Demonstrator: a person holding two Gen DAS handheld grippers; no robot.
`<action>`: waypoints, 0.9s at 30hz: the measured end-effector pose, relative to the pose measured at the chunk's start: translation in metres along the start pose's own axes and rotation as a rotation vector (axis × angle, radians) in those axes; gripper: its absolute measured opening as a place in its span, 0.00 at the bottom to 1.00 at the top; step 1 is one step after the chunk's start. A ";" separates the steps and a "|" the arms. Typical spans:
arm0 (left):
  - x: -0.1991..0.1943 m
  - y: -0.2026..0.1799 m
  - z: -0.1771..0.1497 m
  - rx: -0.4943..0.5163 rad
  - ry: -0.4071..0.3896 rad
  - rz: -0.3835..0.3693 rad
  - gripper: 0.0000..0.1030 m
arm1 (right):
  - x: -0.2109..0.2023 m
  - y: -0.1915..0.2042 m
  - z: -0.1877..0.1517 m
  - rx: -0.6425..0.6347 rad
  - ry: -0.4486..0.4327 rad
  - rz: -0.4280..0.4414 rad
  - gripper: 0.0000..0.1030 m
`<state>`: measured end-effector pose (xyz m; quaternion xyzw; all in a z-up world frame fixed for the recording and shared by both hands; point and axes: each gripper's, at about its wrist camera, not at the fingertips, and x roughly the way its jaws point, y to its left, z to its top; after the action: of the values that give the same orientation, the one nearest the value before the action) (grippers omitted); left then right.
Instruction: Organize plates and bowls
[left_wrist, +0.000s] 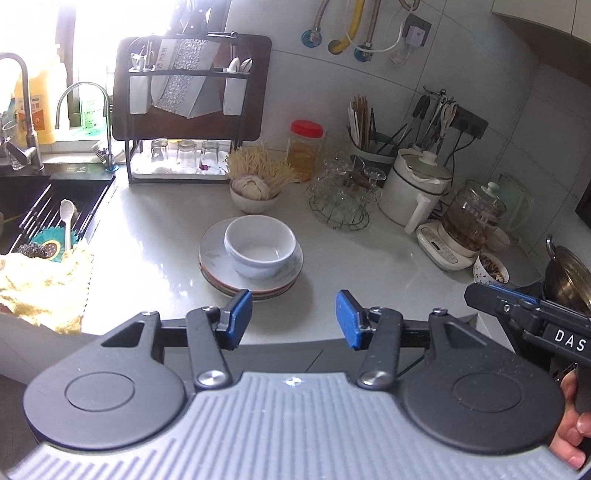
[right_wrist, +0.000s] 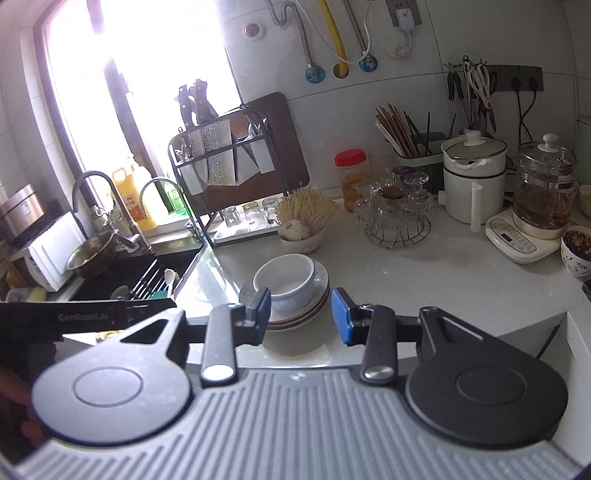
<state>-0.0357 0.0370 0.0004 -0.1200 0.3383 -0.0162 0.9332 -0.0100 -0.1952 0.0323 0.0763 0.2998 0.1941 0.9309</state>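
The round white ceramic bowl (left_wrist: 260, 245) sits on stacked plates (left_wrist: 221, 273) just beyond the left gripper (left_wrist: 294, 319), ahead-left of the right gripper (right_wrist: 301, 315); both grippers' jaws are apart, empty.

Pale counter (left_wrist: 155, 229): plate stack (left_wrist: 251, 273), garlic bowl (left_wrist: 255, 199), wire glass rack (left_wrist: 340, 210), kettle base (left_wrist: 443, 251), yellow cloth (left_wrist: 44, 284).

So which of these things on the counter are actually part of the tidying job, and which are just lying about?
Part of the job:
white bowl
stack of plates under it
left tool and right tool, both open

Just lying about:
red-lidded jar
glass kettle
chopstick holder
white spoon
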 end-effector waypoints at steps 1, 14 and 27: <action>-0.003 -0.001 -0.003 0.001 0.000 0.001 0.56 | -0.001 0.000 -0.002 0.002 0.000 -0.001 0.39; -0.020 -0.013 -0.020 0.003 0.002 0.016 0.88 | -0.014 -0.009 -0.012 -0.002 -0.024 -0.050 0.81; -0.027 -0.010 -0.028 0.003 0.001 0.106 0.96 | -0.010 -0.007 -0.019 -0.008 0.020 -0.032 0.82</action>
<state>-0.0739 0.0240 -0.0006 -0.1006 0.3446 0.0329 0.9328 -0.0266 -0.2051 0.0202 0.0661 0.3096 0.1812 0.9311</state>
